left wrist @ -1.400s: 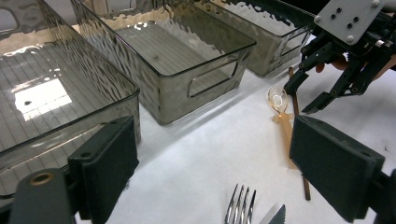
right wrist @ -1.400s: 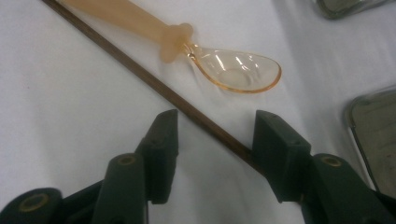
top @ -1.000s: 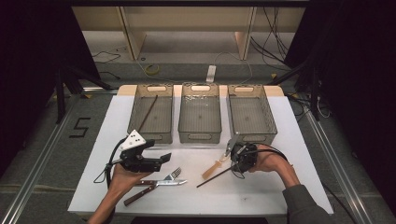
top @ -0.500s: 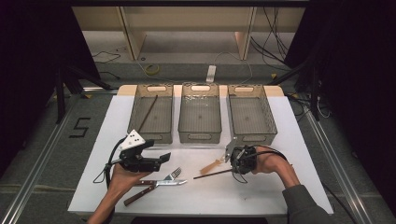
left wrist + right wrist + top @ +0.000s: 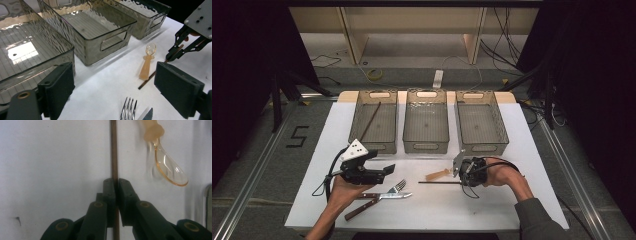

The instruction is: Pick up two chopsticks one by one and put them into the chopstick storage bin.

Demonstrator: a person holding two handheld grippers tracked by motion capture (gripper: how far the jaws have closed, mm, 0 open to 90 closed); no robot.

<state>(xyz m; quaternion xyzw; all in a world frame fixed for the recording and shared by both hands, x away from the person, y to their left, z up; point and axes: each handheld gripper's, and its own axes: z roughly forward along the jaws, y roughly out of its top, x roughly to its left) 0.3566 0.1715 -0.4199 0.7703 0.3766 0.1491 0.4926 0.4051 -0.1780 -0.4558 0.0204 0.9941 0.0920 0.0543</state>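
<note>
From above, I am holding my right claw (image 5: 460, 172) low over the white counter (image 5: 522, 150), its jaws having just been closing and now pinching one end of a thin dark chopstick (image 5: 439, 182), which is lying level and pointing toward my left side. An amber spoon (image 5: 438, 174) is lying just beside it, nearer the bins. My left claw (image 5: 384, 171) is hovering with its jaws spread, holding nothing, above a fork (image 5: 395, 187) and a wooden-handled knife (image 5: 374, 199). Three smoky clear bins are standing in a row at the far side; the left bin (image 5: 357, 125) is holding another dark stick (image 5: 369, 121).

Looking along my left claw (image 5: 113, 87), I am seeing its two pads standing wide apart, with the fork tines (image 5: 128, 110) and knife tip (image 5: 147, 115) below them, the spoon (image 5: 147, 63) and chopstick (image 5: 150, 77) ahead, and my right claw (image 5: 173, 56) gripping that stick's far end.

Looking along my right claw (image 5: 116, 192), I am watching its jaws pressing together on the chopstick (image 5: 114, 150), which is running straight up the picture, with the spoon (image 5: 165, 162) lying just to its right on the counter (image 5: 50, 170).
</note>
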